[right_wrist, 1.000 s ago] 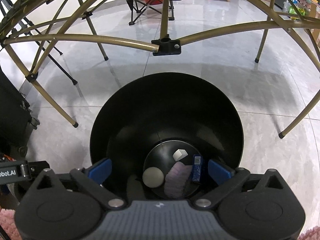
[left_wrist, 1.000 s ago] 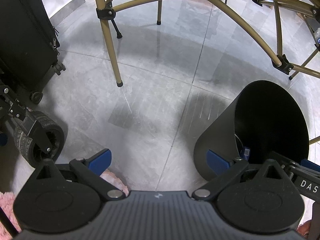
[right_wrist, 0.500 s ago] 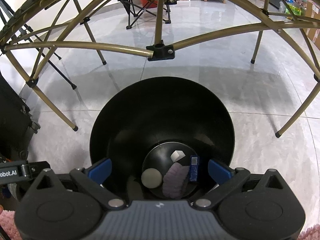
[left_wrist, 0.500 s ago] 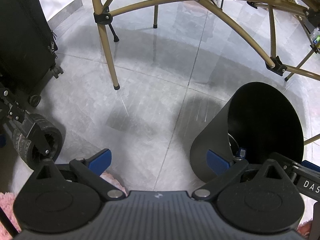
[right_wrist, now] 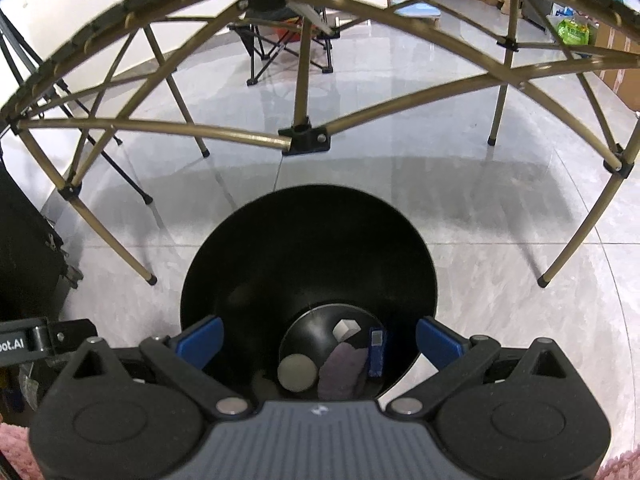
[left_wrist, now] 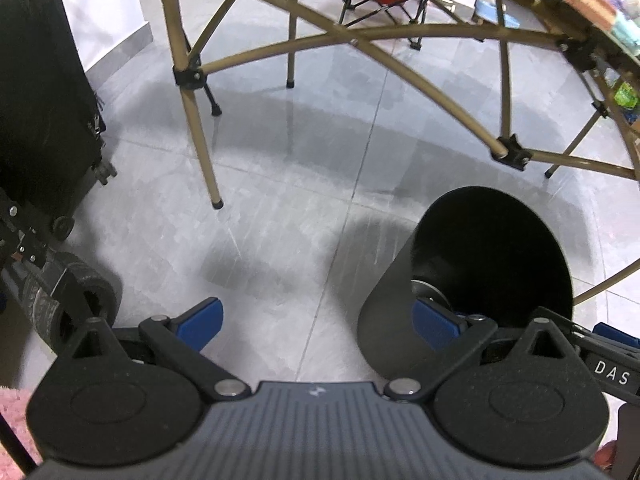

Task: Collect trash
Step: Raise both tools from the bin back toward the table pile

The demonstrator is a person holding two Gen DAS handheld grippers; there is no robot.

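**Inspector:** Start nearest. State of the tools?

**Assistant:** The left gripper (left_wrist: 318,322) has its blue-padded jaws spread wide with nothing between them, over bare grey tiled floor (left_wrist: 280,216). The right gripper (right_wrist: 319,340) is likewise fully spread and holds nothing; it hangs directly above the mouth of the round black plastic waste bin (right_wrist: 248,272).

**Inspector:** Location of the trash?

**Assistant:** At the bottom of the bin: a pale round disc (right_wrist: 298,372), a crumpled purplish-grey piece (right_wrist: 344,374) touching it, a small blue packet (right_wrist: 376,350) standing against the wall, and a small white cube (right_wrist: 346,328) behind them.

**Inspector:** Surroundings?

**Assistant:** From the left wrist view, the bin (left_wrist: 404,312) stands upright on the floor just beside the gripper's right pad. Left of it, a black wheeled case (left_wrist: 44,128). Beyond, the gold-coloured tubular legs of a folding frame (right_wrist: 200,130) span the floor, with a dark folding camp chair (right_wrist: 280,36) farther back.
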